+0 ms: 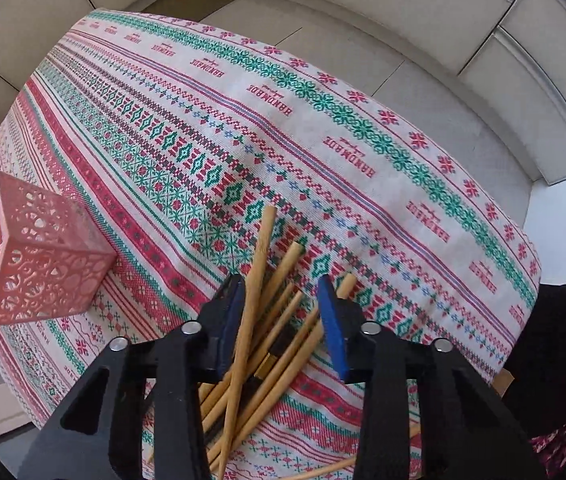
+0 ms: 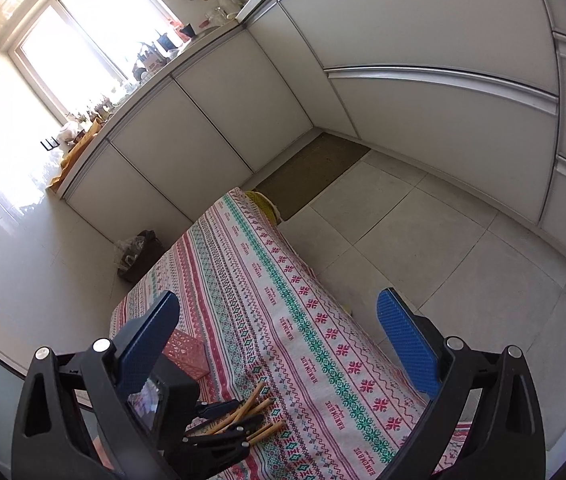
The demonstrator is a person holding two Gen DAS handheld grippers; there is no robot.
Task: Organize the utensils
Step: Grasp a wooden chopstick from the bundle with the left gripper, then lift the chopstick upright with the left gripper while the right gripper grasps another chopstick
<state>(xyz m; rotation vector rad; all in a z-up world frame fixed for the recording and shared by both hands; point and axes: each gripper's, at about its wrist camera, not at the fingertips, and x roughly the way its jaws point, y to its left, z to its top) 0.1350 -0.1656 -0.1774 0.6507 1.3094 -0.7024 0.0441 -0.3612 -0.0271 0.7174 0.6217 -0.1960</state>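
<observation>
Left gripper: nearest item; pointed down over the chopstick heap at the near end of the table, blue pads part-closed with several sticks between them. One stick lies against the left pad; the right pad shows a gap beside it, so no firm pinch can be read (whether any stick is truly gripped cannot be told).

Chopsticks: bamboo, a loose crossed pile, all lying on the tablecloth near its near edge; a few strays reach toward the near right corner. None sorted.

Right gripper: held above and behind the left one, fingers spread wide, nothing between them.

Holder: pink perforated square cup, upright near the left edge of the table, well apart from the pile. What shows of its inside holds no stick (the bottom is out of sight).

Tablecloth: red-and-green patterned weave covering the whole table; far half bare.

Floor: pale tiles beyond the far edge, with white cabinets behind.

Progress: judged at the very start; first pickup under way, nothing yet delivered.

Remaining: gather the sticks, carry them to the holder, stand them inside (likely several trips).
</observation>
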